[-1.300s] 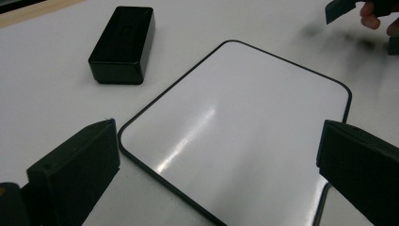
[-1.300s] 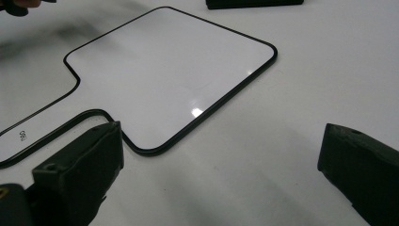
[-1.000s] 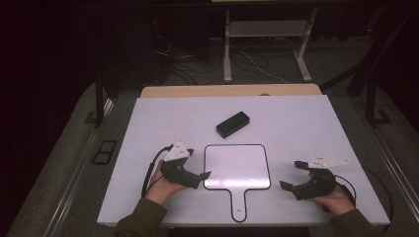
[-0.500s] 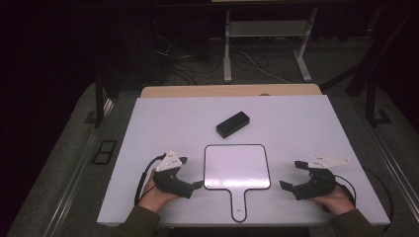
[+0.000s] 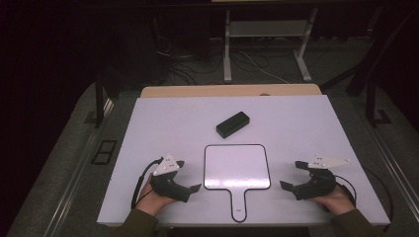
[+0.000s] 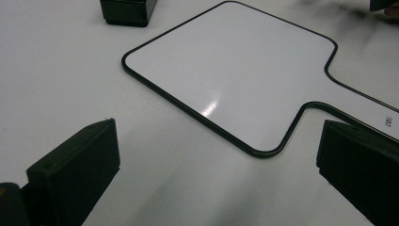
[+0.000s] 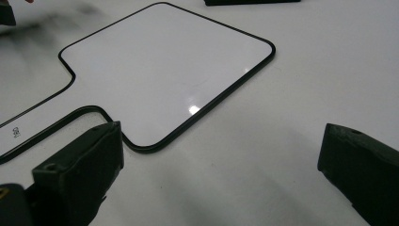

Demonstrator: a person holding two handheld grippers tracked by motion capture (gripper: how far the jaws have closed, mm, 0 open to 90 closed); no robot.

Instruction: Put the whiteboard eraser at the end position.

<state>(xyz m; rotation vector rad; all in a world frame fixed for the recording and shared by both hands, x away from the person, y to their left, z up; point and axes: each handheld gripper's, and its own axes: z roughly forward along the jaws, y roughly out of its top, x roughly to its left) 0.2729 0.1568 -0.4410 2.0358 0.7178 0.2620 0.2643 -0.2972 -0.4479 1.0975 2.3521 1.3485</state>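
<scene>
White board [image 5: 237, 167] with a handle lies flat between both grippers, near the table [image 5: 148, 123] edge. Left gripper [image 5: 190, 176] and right gripper [image 5: 289, 175] are held wide open and empty. Farther off, a black block [image 5: 232, 124] is seen. For a clean grasp, the thin rim should probably be approached low.

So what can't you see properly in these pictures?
- Tiny print on the paddle board's handle: too small, cut by the left gripper view's edge.
- Black box: top cropped in the left gripper view.
- Under the board: hidden by the board itself, high view.
</scene>
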